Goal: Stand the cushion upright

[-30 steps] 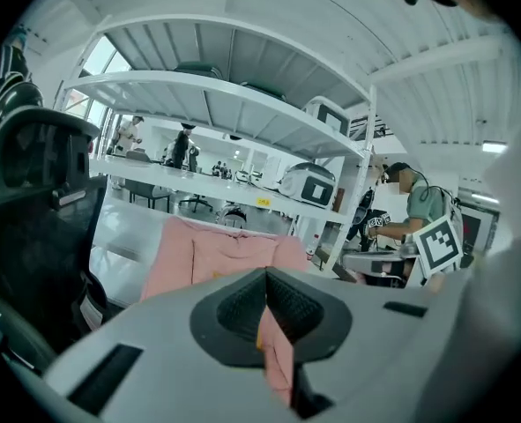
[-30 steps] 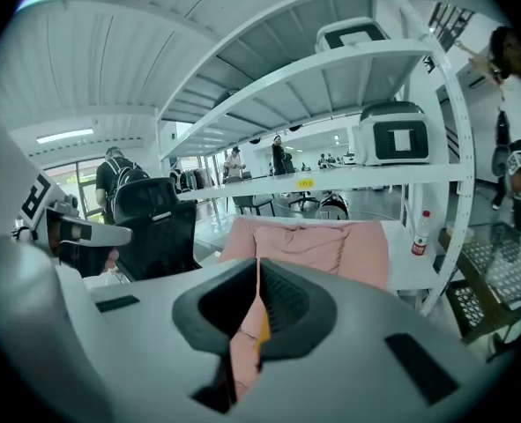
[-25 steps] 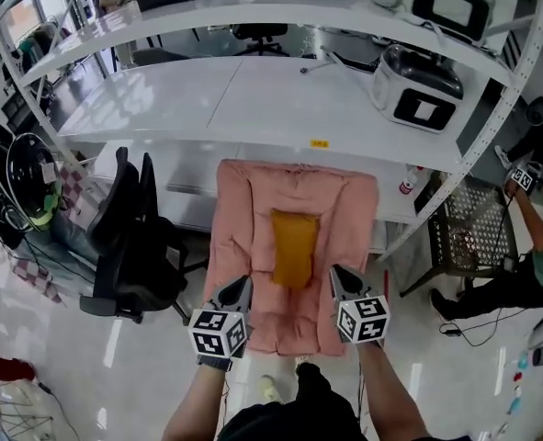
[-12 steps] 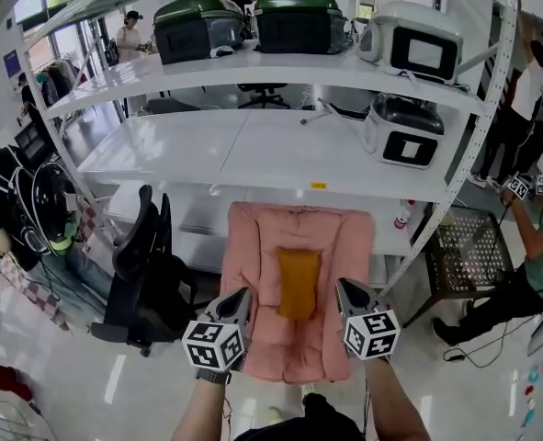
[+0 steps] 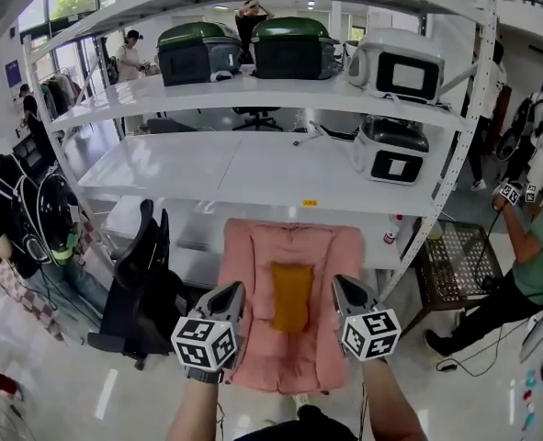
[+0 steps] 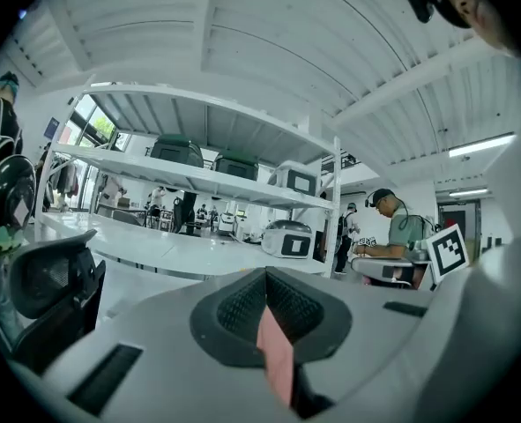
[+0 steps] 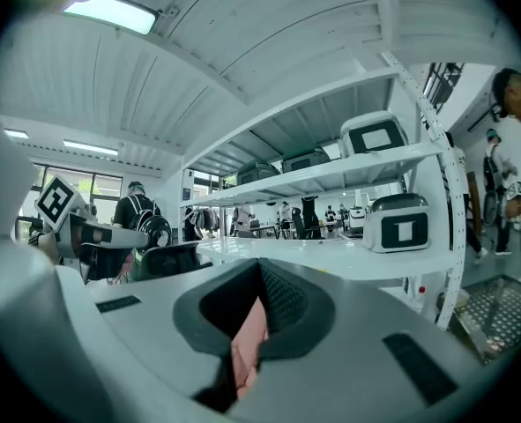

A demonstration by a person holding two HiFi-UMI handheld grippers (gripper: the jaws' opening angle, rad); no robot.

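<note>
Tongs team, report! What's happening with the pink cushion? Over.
Both shut on pink cushion: left tongs, right tongs. It hangs before shelf rack. Close by: black chair.

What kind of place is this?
Likely a lab or workshop for recording handling tasks: white metal shelving holding countertop appliances, an office chair, and another person holding marker cubes.

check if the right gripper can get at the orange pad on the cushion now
Probably not: the right gripper is shut on the lower edge of the pink cushion, holding it up. The orange pad lies uncovered, but reaching it means letting go.
</note>
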